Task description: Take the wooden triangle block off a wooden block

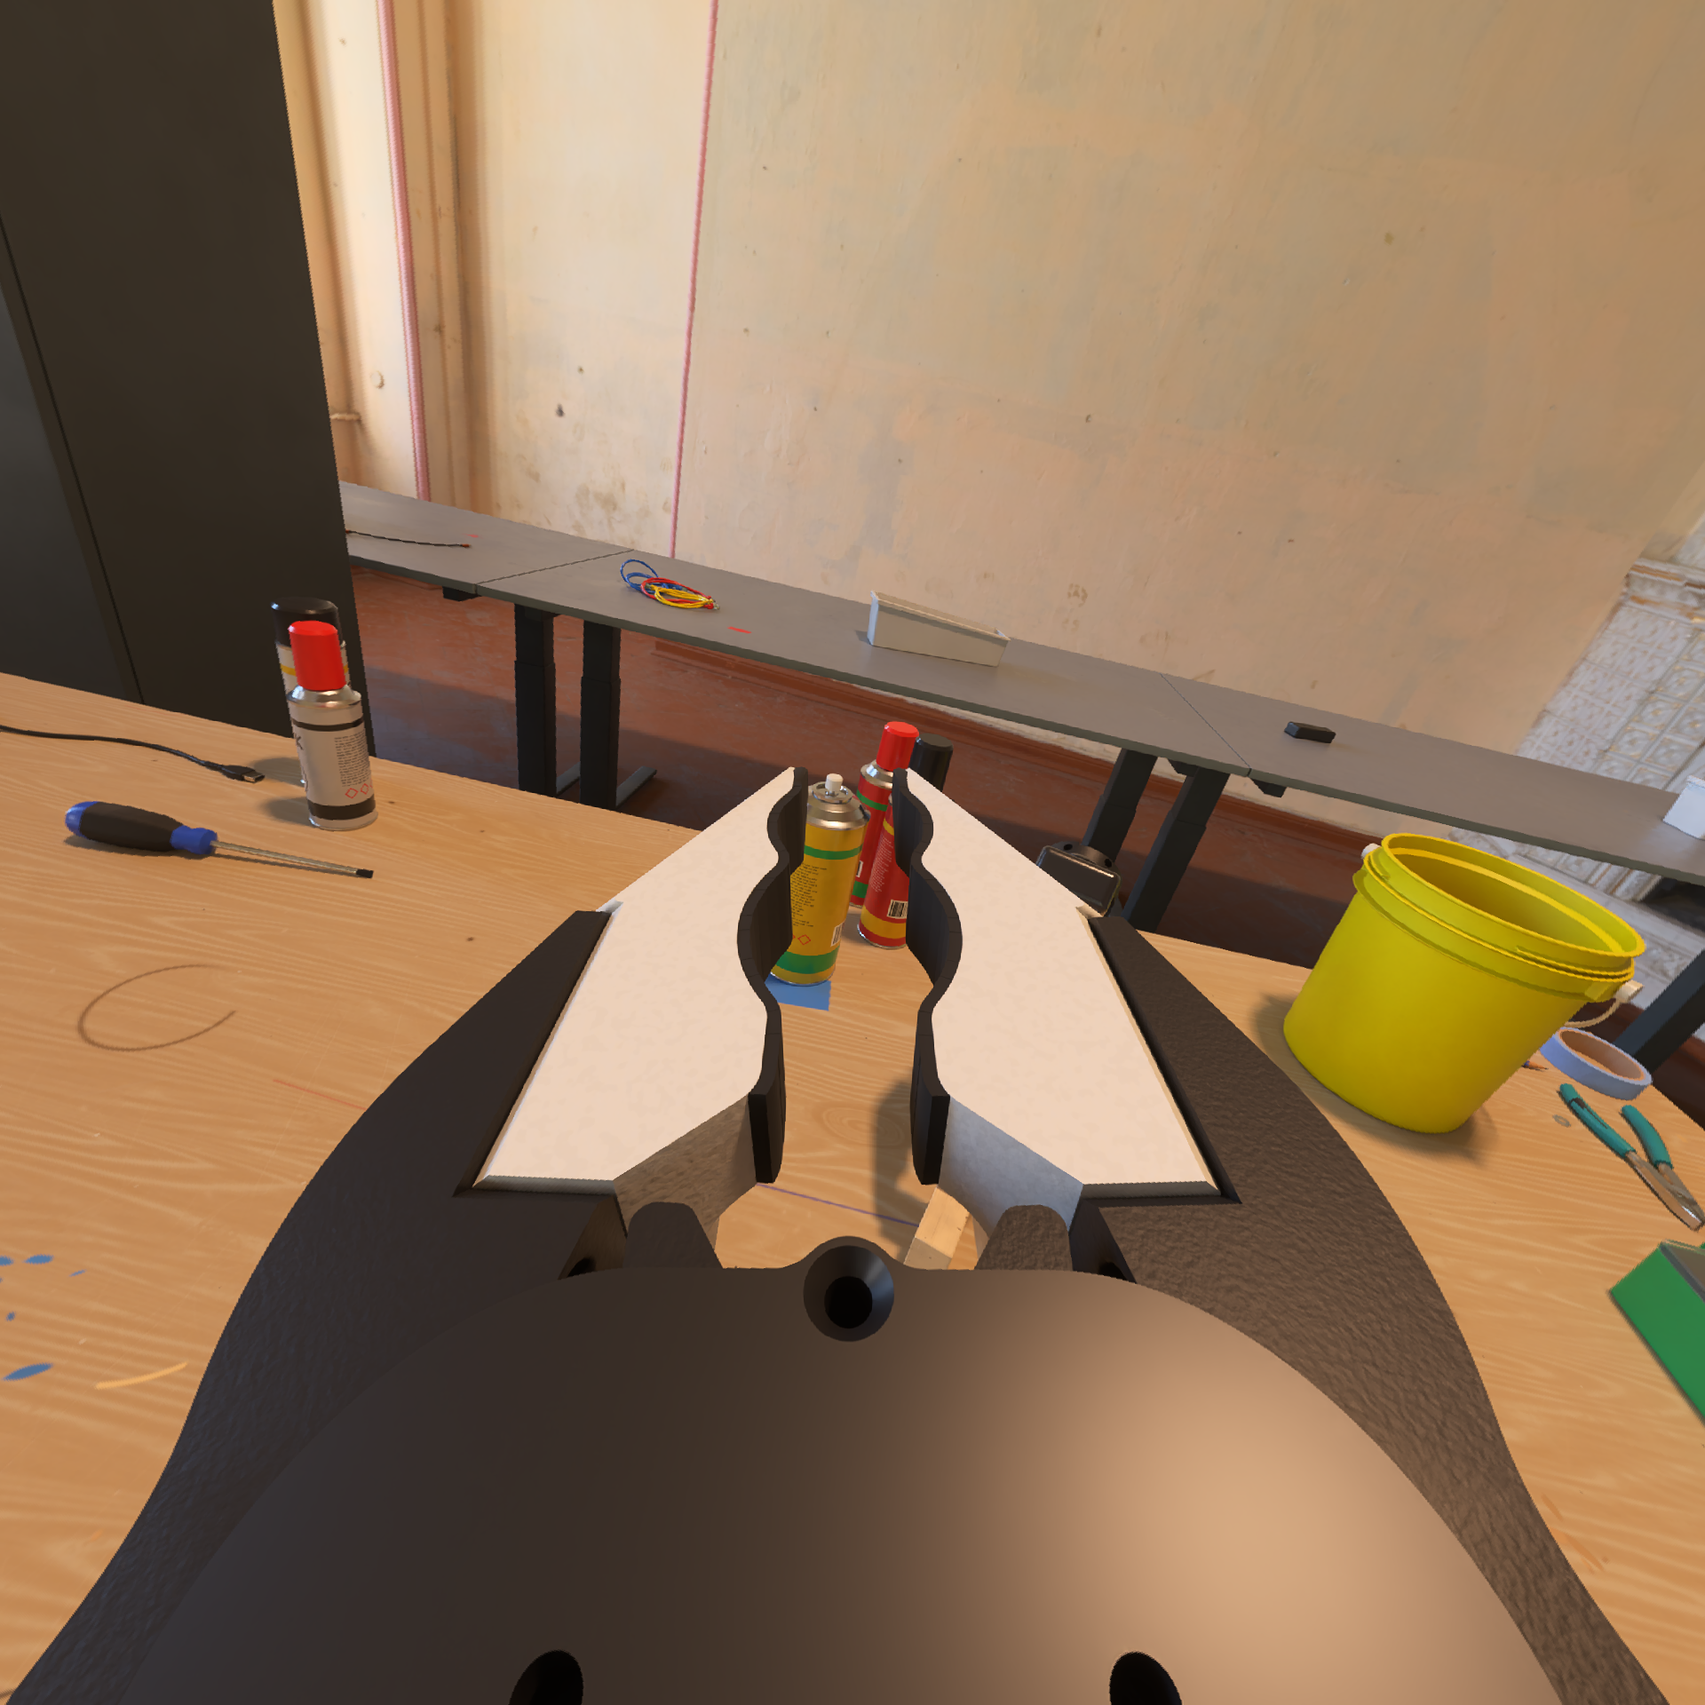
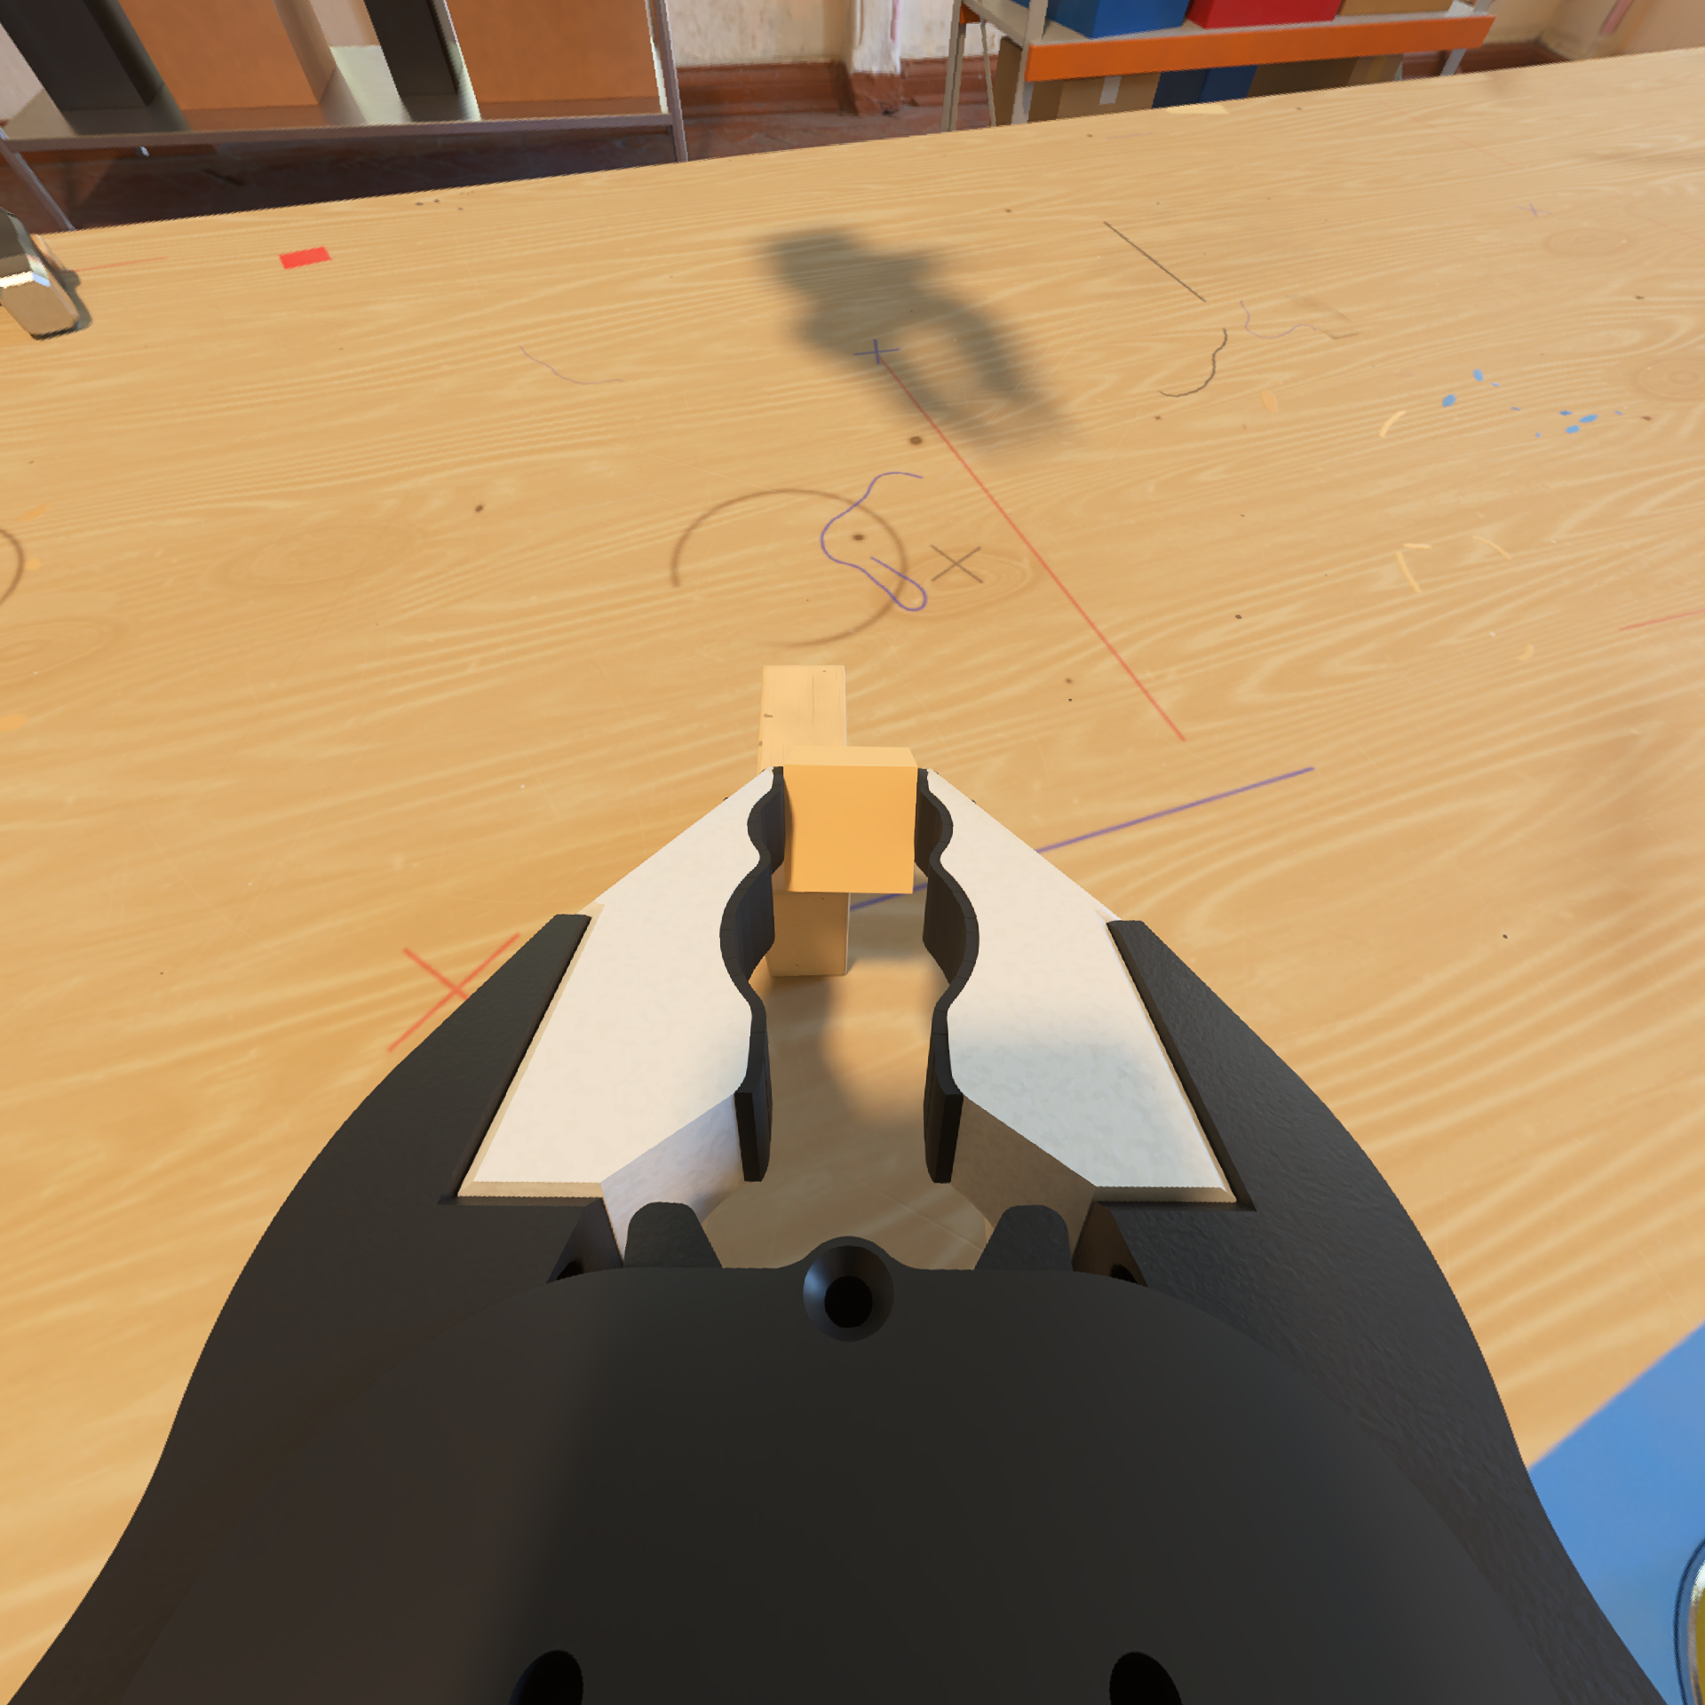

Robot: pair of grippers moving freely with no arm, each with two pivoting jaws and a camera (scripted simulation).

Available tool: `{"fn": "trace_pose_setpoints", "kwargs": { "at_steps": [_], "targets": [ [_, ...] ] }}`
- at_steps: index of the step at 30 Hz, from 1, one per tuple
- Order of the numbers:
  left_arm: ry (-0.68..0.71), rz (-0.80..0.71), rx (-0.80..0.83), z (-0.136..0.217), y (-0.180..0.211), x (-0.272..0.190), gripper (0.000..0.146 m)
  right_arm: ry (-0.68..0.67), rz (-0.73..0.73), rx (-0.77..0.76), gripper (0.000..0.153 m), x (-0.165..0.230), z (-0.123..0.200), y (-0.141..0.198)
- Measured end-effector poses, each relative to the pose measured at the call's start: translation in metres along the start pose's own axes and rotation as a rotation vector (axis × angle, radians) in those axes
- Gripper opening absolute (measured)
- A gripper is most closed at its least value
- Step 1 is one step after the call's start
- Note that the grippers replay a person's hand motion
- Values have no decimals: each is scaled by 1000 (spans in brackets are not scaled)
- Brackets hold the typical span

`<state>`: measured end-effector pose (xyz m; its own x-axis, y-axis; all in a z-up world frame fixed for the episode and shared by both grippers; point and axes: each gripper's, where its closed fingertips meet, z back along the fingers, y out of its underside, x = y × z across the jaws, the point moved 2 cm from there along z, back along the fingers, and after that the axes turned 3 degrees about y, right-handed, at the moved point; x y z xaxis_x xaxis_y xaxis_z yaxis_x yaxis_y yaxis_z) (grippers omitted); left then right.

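The right gripper [image 2: 849, 784] is clenching its jaws on the orange wooden triangle block [image 2: 849, 821], which is sitting above the pale wooden block [image 2: 804, 715] on the surface [image 2: 369, 554]. The left gripper [image 1: 844, 784] is hanging released, with spray cans [image 1: 826, 876] standing beyond.

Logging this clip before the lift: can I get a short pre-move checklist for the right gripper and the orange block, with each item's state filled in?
1. Right gripper fingers flank the orange wooden triangle block, both sides touching: ok.
2. Grip firm enough to lift: cannot tell.
3. Pale rectangular wooden block beneath lies flat on the light plywood table: ok.
4. Fingers clear of the pale block: cannot tell; the left finger hides its edge.
5. Left gripper away from the blocks, nothing held: ok.
6. Table ahead of the blocks free of objects: ok.
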<state>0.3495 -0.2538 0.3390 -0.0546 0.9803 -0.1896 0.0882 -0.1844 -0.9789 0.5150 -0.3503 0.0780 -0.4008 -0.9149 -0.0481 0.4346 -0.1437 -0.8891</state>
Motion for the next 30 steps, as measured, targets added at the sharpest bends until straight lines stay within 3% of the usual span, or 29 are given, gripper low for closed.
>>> {"fn": "trace_pose_setpoints", "kwargs": {
  "at_steps": [13,25,30],
  "targets": [
    [5,15,13,-3,4,4,18,50,-2,37,27,-9,9,7],
    [17,30,19,-7,6,4,18,125,-130,163,27,-30,81,32],
    [26,22,17,-6,5,0,18,140,-163,149,27,-37,89,39]
  ]
}}
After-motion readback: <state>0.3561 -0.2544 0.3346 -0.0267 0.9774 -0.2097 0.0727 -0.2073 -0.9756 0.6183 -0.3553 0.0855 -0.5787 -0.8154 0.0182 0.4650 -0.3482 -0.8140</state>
